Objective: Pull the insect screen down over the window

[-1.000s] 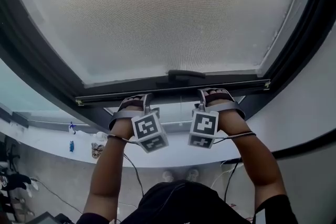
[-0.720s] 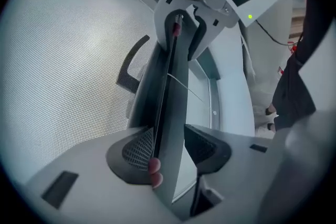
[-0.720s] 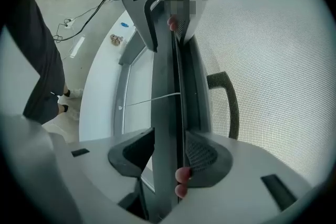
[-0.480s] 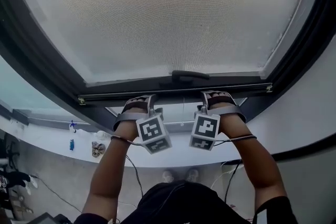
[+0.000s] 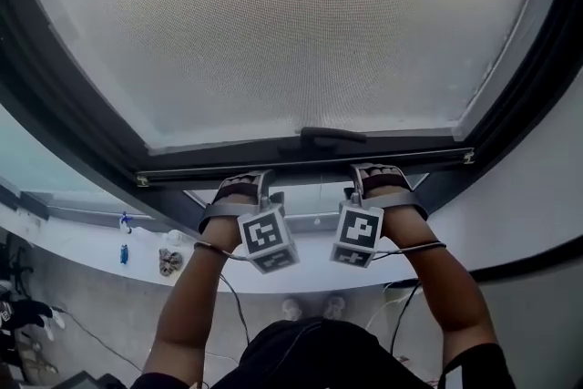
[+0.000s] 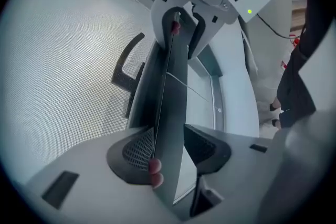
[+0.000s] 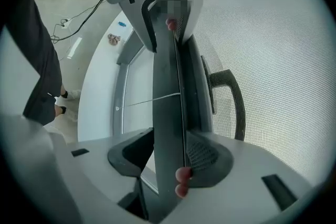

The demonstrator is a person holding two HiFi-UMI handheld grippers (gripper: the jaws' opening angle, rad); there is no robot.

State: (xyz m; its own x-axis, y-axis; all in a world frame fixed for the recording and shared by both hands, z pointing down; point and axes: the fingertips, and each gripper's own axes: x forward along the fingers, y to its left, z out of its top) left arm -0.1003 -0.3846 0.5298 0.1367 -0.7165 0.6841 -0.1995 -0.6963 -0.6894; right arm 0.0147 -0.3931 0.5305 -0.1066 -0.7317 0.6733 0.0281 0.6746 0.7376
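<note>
Pale grey floor [image 5: 100,314] lies far below in the head view, beside a curved white sill [image 5: 91,243]; the small items on it are too tiny to identify. Above, the grey mesh insect screen [image 5: 291,23] fills a dark window frame [image 5: 55,118], and the picture's edge cuts off its top. The screen's dark metal bottom bar [image 5: 182,170], with a black loop handle [image 5: 332,136], meets the left gripper [image 5: 242,185] and the right gripper [image 5: 375,175] — their grip is hard to read here.

Left gripper view: the dark ribbed fingers [image 6: 131,149] are closed on the bar, one on each face.

Right gripper view: its fingers [image 7: 207,157] clamp the same bar — the handle stands just beside them, and the other gripper grips farther along.
</note>
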